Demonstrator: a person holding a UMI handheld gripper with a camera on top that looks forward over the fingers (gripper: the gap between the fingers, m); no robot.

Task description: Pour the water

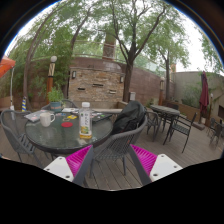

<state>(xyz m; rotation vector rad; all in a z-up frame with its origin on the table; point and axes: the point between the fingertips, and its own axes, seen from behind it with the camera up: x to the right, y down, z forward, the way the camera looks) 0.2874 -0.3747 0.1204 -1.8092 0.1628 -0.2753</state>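
Hand-held gripper (110,160): yours, held up in open air. Its two pink pads (78,159) stand wide apart at the bottom of the view. Nothing between them, nothing gripped.

Water bottle (85,120): clear plastic, light label, upright on the desk, well beyond the fingertips and a little toward the left finger. This is the task's thing as far as you can judge; whether it is capped cannot be told from here.

White mug (47,118): on the desk, left of the bottle and apart from it, handle visible. Likely the vessel to pour into.

Desk (60,135): round, dark, glassy top. Also carries small red and yellow items (68,124) between mug and bottle, a pale item near the mug, and a potted plant (55,99) behind.

Chair (123,130): dark metal, draped with a dark jacket or bag, just right of the bottle and between you and part of the desk edge.

Beyond: a second table with chairs (165,118), a brick wall, trees.

Stage, as judged: approach not yet begun; no grasp made.

Hazards from here:
- The draped chair crowds the right-hand line in; a finger may snag it.
- A tall, light bottle on a slick top tips if one finger touches first.
- The small items beside it may be swept off by a wide entry.
- If the cap is on, tilting gives nothing; if off, a hard squeeze spills.
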